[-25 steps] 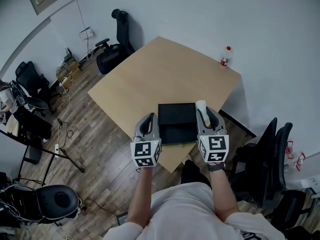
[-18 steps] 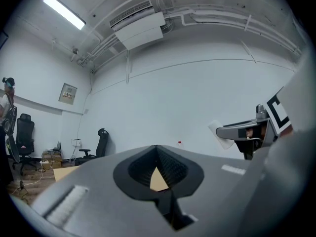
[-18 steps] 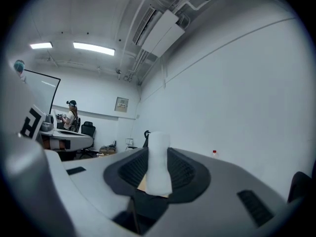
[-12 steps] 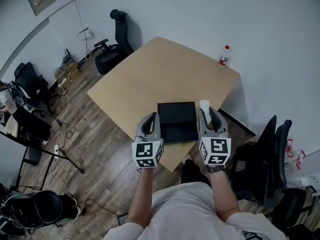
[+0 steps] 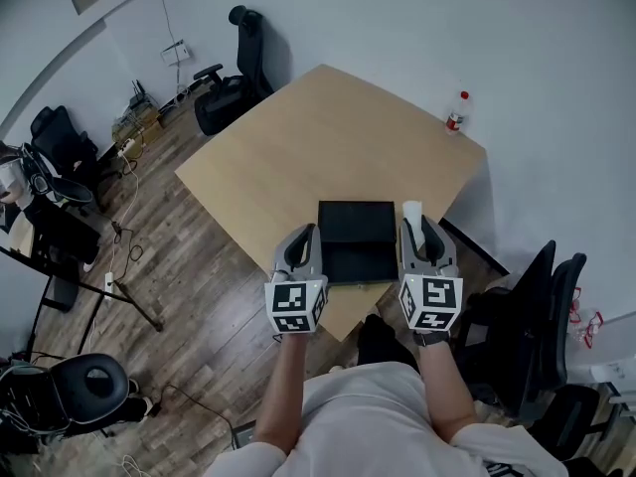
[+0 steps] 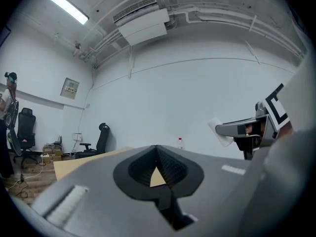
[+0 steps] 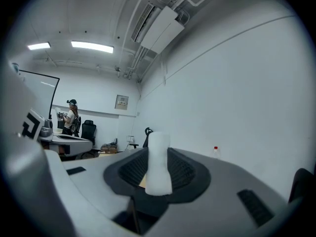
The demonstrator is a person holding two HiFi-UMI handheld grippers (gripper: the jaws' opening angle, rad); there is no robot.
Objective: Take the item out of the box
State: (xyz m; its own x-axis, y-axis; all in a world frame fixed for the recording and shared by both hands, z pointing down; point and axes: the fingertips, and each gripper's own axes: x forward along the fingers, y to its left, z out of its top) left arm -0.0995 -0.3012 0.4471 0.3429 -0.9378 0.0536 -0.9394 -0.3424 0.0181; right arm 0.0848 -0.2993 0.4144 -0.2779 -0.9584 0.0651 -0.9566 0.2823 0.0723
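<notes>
A black box (image 5: pixel 354 241) lies open on the wooden table (image 5: pixel 298 147), close to its near edge. My right gripper (image 5: pixel 417 225) hovers just right of the box, shut on a white, roll-shaped item (image 5: pixel 410 213) that sticks up past the fingertips. In the right gripper view the white item (image 7: pixel 159 167) stands upright between the ribbed pads. My left gripper (image 5: pixel 301 235) hangs at the box's left side with nothing in it. Its jaws meet in the left gripper view, leaving only a small triangular gap. That view also catches the right gripper (image 6: pixel 247 130) with the white item (image 6: pixel 217 130).
A water bottle (image 5: pixel 456 112) stands at the table's far right corner. Black office chairs sit beyond the far corner (image 5: pixel 234 78), to the right (image 5: pixel 542 306) and at lower left (image 5: pixel 89 391). A person (image 7: pixel 71 115) stands far off across the room.
The head camera has shifted a little. Both grippers stay beside the box, and the right one still holds the white item.
</notes>
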